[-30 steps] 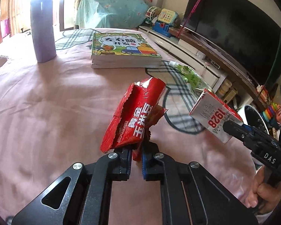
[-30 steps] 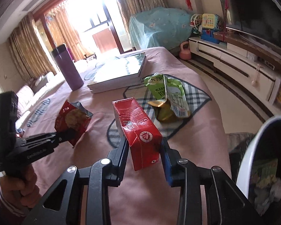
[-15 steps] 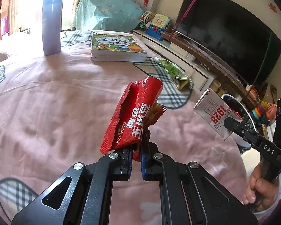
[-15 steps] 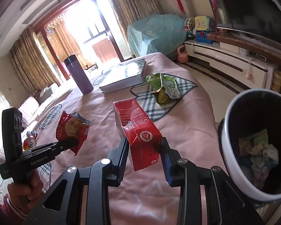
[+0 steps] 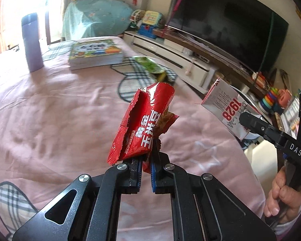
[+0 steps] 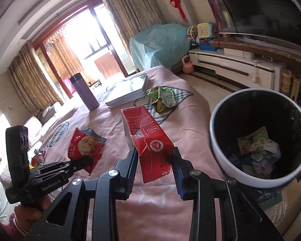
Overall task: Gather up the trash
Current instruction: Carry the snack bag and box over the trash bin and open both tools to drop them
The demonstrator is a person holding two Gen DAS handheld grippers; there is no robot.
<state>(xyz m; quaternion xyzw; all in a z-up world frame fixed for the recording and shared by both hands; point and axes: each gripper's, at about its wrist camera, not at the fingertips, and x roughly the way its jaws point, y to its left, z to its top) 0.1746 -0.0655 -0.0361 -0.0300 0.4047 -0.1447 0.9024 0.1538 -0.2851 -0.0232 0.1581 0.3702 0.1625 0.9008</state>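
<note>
My left gripper [image 5: 145, 160] is shut on a torn red snack wrapper [image 5: 142, 122], held up above the pink bedspread [image 5: 50, 120]. My right gripper [image 6: 153, 156] is shut on a red drink carton [image 6: 148, 140], whose white side [image 5: 226, 108] shows in the left wrist view. The left gripper [image 6: 84, 161] with the red snack wrapper [image 6: 85, 148] appears at lower left in the right wrist view. A white bin [image 6: 214, 140] with a dark inside and crumpled trash sits at the right, beside the bed edge. A green wrapper [image 6: 162, 98] lies on the bedspread past the carton.
A stack of books [image 5: 94, 54] and a purple flask [image 5: 31, 44] stand at the far end of the bed. A drink can [image 6: 38, 157] lies at the left. A TV [image 5: 226, 26] on a low cabinet [image 6: 230, 64] runs along the right wall.
Both grippers have travelled with their loads toward the bed's edge on the TV side. The white bin has come fully into the right wrist view. Neither grip has changed.
</note>
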